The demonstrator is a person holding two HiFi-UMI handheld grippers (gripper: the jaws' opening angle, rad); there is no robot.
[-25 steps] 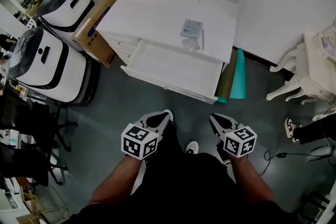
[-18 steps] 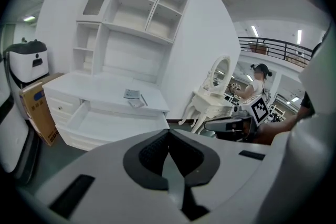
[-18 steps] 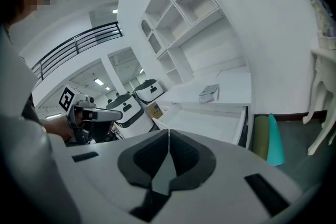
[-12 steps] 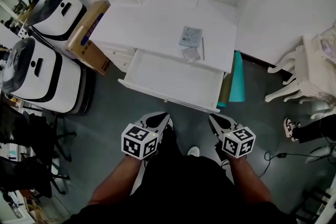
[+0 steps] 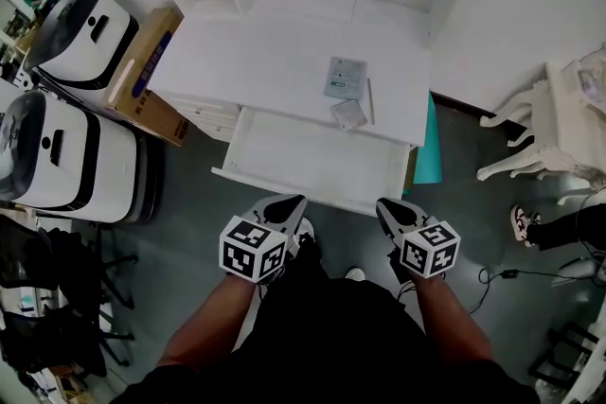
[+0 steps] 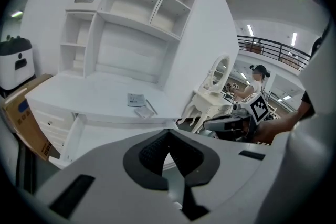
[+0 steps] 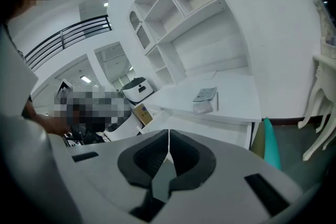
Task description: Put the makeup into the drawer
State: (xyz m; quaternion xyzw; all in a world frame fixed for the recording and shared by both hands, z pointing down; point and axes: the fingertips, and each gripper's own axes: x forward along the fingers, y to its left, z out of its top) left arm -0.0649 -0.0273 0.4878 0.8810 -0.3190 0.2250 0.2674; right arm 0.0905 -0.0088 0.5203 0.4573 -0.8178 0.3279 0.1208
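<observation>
Left gripper (image 5: pixel 282 206) is clenched on nothing, short of the open drawer (image 5: pixel 312 156), whose front edge lies just ahead of both tips. We note the makeup is not yet in: the grey palette (image 5: pixel 346 78), small flat packet (image 5: pixel 349 114) and thin pencil (image 5: pixel 370 101) lie on the desk top (image 5: pixel 256 61) behind the drawer's right half. Right gripper (image 5: pixel 391 208) is likewise clenched and empty; the risk we see is unopened jaws shoving these flat pieces, or rolling the pencil off the right edge.
</observation>
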